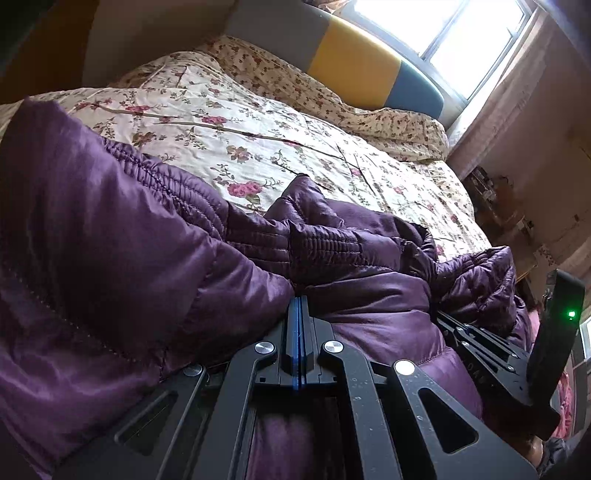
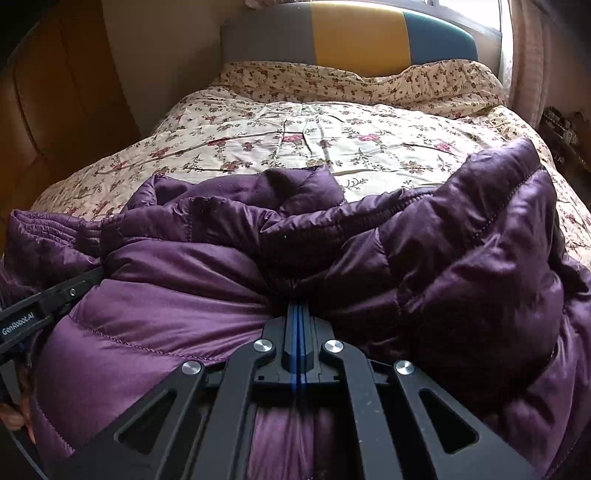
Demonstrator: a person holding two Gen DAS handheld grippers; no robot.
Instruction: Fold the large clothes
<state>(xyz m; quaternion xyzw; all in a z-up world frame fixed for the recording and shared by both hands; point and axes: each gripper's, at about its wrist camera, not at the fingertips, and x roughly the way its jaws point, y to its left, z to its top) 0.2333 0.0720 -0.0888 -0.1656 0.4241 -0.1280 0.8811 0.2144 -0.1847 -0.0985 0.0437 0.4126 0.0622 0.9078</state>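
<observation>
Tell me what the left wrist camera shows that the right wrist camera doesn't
Only the left wrist view shows the bright window in full, the cluttered corner right of the bed, and the right gripper from the side with a green light on its body.

Only the right wrist view shows the brown wooden panel left of the bed and the left gripper entering from the left edge.

Both show the purple puffer jacket bunched on the floral bedspread, the grey, yellow and blue headboard, and each camera's own gripper shut on jacket fabric.
</observation>
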